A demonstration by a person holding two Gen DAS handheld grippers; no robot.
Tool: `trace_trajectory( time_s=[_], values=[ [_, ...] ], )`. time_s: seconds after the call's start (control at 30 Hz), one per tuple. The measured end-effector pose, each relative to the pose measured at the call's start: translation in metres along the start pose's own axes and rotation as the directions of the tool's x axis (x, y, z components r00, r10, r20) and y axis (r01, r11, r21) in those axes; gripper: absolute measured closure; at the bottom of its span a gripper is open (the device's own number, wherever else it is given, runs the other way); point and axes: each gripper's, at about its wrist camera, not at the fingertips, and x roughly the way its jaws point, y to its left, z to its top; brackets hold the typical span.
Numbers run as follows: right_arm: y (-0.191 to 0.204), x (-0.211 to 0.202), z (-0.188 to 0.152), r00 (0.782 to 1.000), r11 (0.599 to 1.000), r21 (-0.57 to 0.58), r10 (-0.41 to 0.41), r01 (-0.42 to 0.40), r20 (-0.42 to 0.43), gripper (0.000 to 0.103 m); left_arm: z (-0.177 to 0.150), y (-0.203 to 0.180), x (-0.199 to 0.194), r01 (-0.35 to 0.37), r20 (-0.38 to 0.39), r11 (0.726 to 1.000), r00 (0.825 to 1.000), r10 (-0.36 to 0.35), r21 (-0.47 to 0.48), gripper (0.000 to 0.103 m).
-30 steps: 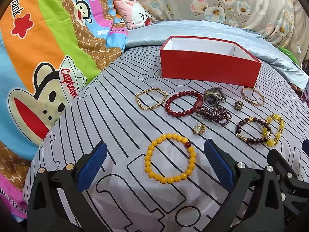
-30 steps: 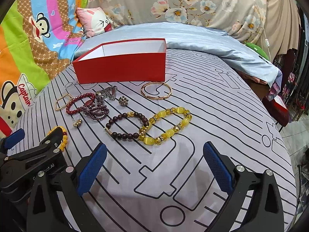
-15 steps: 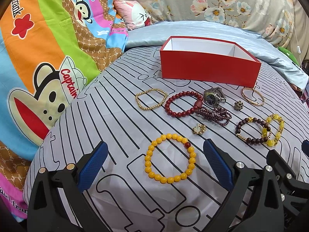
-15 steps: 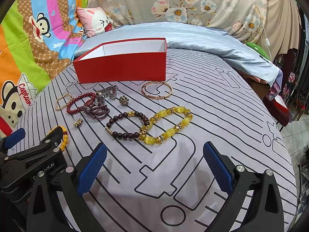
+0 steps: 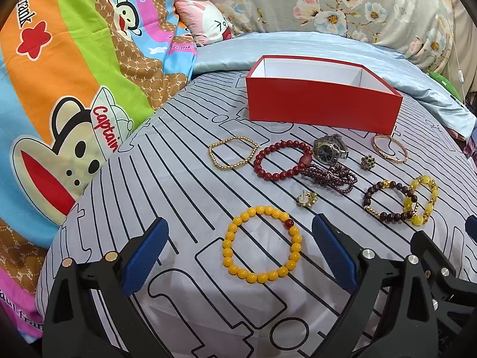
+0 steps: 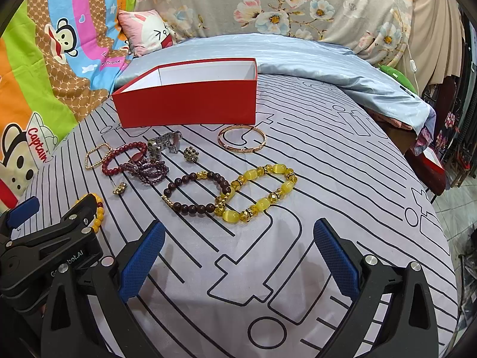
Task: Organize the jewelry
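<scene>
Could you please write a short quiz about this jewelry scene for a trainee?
1. True or false: the red box already holds jewelry.
2. Which piece lies between the open fingers of the left gripper? A) watch B) orange bracelet C) bangle
3. Fill in: both grippers hold ____.

Key: 1 false, its visible inside is empty; 2 B; 3 nothing, as the right gripper is open too.

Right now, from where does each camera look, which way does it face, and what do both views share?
Left wrist: sits on the left gripper, low over the bed, facing the orange bead bracelet and red box; its open fingers show.
Right wrist: sits on the right gripper, facing the yellow bracelet; its open fingers show, with the left gripper at lower left.
Shared: the red box, watch and bracelets.
</scene>
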Motion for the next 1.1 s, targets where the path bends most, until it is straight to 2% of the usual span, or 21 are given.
trace_trajectory(
  time_s=[0.3,1.1],
  values=[
    [0.001,-0.003,0.000,1.000,1.000,-0.007,-0.001,0.001,0.004,0.007,0.000,0.001,-0.006,-0.001,0.013,1.000,1.000,0.002,-0.007,0.011],
    [-0.003,-0.022,-0.005,0.999,1.000,-0.010,-0.019,0.019,-0.026,0.007,-0.001,-0.001,-0.024,-0.003,-0.028,1.000,1.000,0.004,0.023,0.011]
  ],
)
